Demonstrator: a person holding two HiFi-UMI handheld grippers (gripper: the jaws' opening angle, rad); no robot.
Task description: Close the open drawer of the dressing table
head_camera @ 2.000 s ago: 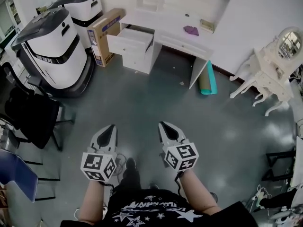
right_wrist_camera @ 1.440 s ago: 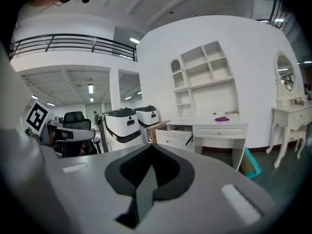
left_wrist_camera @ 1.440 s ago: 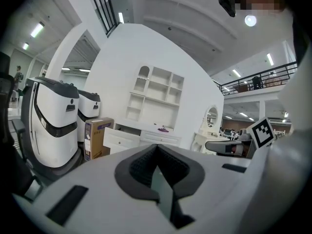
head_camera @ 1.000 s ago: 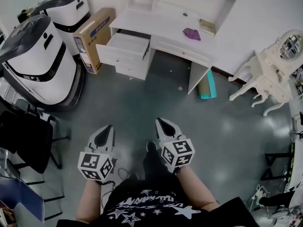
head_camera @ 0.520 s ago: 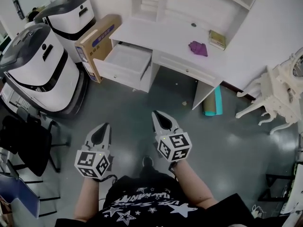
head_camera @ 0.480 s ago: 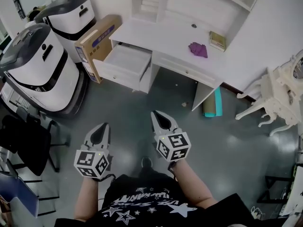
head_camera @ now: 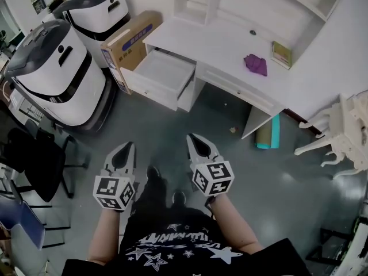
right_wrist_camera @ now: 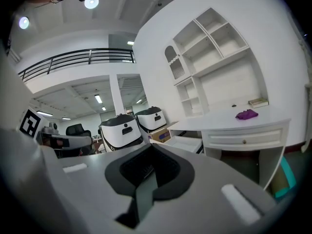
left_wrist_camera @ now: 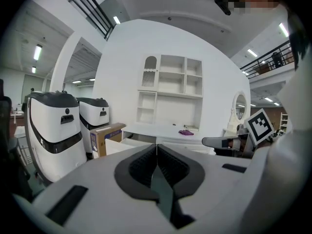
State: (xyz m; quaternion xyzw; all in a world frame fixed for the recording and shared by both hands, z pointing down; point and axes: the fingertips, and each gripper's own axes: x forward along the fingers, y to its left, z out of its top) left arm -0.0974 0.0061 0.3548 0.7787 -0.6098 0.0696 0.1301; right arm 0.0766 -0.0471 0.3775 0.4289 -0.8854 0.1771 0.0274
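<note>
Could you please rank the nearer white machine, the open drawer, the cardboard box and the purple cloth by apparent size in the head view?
1. nearer white machine
2. open drawer and cardboard box: too alike to rank
3. purple cloth

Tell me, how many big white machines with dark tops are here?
2. One white rounded machine with a dark grey top stands at the left; the other is behind it, beside the brown cardboard box. More may be out of view.
</note>
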